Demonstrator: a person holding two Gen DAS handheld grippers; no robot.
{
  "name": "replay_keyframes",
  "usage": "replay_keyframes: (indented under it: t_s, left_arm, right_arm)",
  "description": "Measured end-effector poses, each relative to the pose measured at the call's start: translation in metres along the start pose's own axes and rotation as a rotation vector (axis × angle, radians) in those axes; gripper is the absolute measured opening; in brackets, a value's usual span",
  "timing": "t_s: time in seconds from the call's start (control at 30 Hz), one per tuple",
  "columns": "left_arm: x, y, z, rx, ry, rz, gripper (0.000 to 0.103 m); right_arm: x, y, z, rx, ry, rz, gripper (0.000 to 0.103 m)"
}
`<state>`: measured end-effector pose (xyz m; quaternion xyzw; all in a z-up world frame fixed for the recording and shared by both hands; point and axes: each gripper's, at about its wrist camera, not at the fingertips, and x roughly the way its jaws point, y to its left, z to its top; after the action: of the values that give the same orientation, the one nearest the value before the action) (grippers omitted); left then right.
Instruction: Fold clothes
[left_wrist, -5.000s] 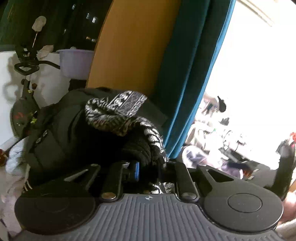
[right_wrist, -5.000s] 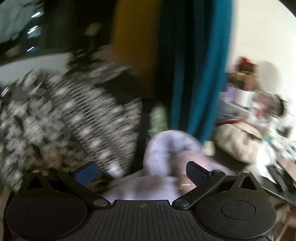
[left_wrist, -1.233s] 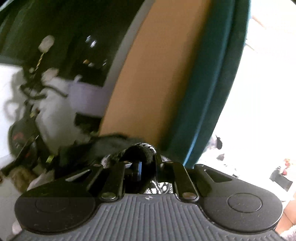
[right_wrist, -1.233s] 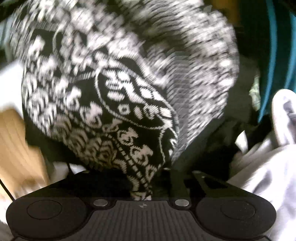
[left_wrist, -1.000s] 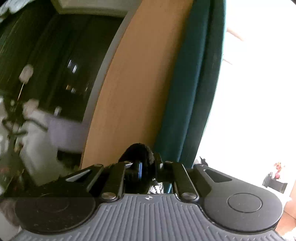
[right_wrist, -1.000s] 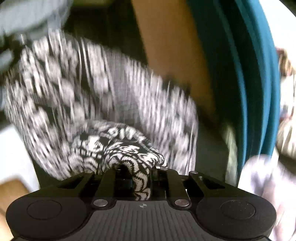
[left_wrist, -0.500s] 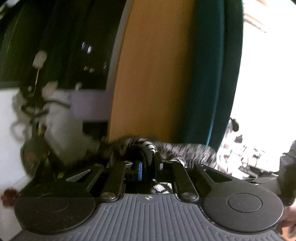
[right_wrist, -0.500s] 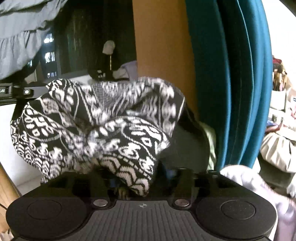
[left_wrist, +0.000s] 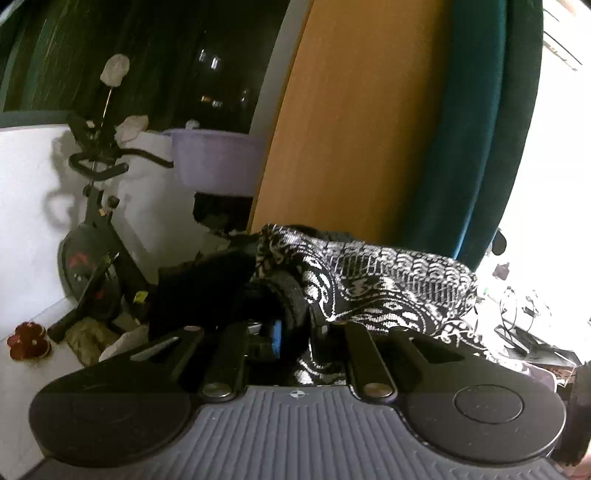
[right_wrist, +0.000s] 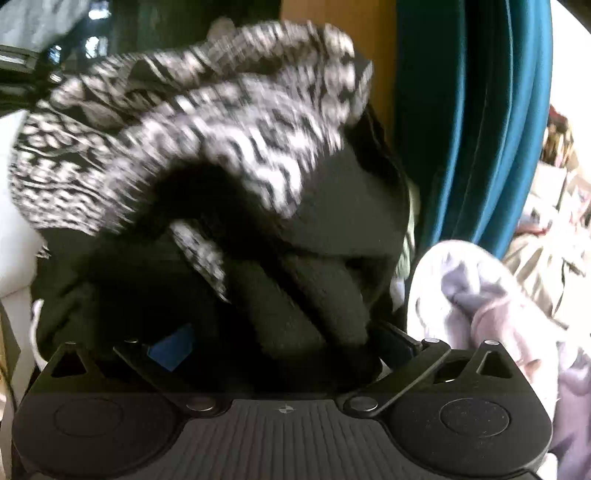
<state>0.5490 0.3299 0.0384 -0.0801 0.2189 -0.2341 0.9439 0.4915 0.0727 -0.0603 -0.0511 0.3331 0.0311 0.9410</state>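
Note:
A black-and-white patterned knit garment (left_wrist: 388, 280) stretches from my left gripper (left_wrist: 295, 332) off to the right, above a dark heap of clothes. That gripper is shut on a rolled black edge of it. In the right wrist view the same patterned garment (right_wrist: 221, 129) is blurred and draped over black clothing (right_wrist: 314, 295). My right gripper (right_wrist: 284, 347) is open, fingers spread wide. A thick fold of the black fabric lies between them, against the right finger (right_wrist: 399, 347); the blue pad of the left finger (right_wrist: 171, 349) is bare.
A teal curtain (left_wrist: 480, 147) and a wooden panel (left_wrist: 351, 129) stand behind the heap. An exercise bike (left_wrist: 96, 236) and a lilac basin (left_wrist: 214, 162) are at the left. A pale lilac garment (right_wrist: 480, 288) lies to the right of my right gripper.
My right gripper has gone from shut on the patterned garment to wide open. The left gripper stays shut and has dropped lower, with the garment now spread out to its right.

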Motion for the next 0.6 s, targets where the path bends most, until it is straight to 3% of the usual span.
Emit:
replay_keyframes:
  t_s: [0.03, 0.07, 0.13, 0.17, 0.2, 0.23, 0.27, 0.33, 0.5, 0.6]
  left_arm:
    - [0.002, 0.001, 0.0, -0.003, 0.006, -0.002, 0.016]
    - [0.003, 0.001, 0.0, -0.005, 0.011, -0.002, 0.018]
    - [0.006, 0.002, 0.001, -0.007, 0.017, -0.002, 0.027]
    - [0.008, 0.002, 0.001, -0.009, 0.02, -0.005, 0.039]
    - [0.008, 0.002, 0.001, -0.013, 0.023, -0.01, 0.047]
    - [0.009, 0.002, 0.002, -0.019, 0.028, -0.015, 0.064]
    - [0.009, 0.001, 0.003, -0.025, 0.03, -0.025, 0.067]
    - [0.012, 0.0, 0.005, -0.028, 0.031, -0.047, 0.067]
    - [0.032, -0.001, 0.003, -0.028, 0.066, -0.076, 0.079]
    - [0.043, -0.002, -0.002, -0.055, 0.089, -0.087, 0.079]
  right_arm:
    - [0.007, -0.001, 0.0, 0.002, 0.033, -0.002, 0.077]
    - [0.013, -0.001, 0.002, 0.001, 0.068, 0.0, 0.052]
    - [0.021, -0.003, 0.005, 0.026, 0.111, -0.016, 0.033]
    - [0.021, -0.007, 0.008, 0.064, 0.114, 0.006, 0.025]
    - [0.02, -0.012, 0.011, 0.105, 0.115, 0.036, 0.023]
    - [0.017, -0.017, 0.014, 0.146, 0.111, 0.065, 0.02]
    - [0.011, -0.022, 0.018, 0.181, 0.089, 0.089, 0.018]
    - [-0.004, -0.031, 0.027, 0.239, 0.021, 0.131, 0.017]
    - [-0.053, -0.038, 0.069, 0.328, -0.262, 0.214, 0.016]
    - [-0.07, -0.031, 0.097, 0.305, -0.433, 0.243, 0.016]
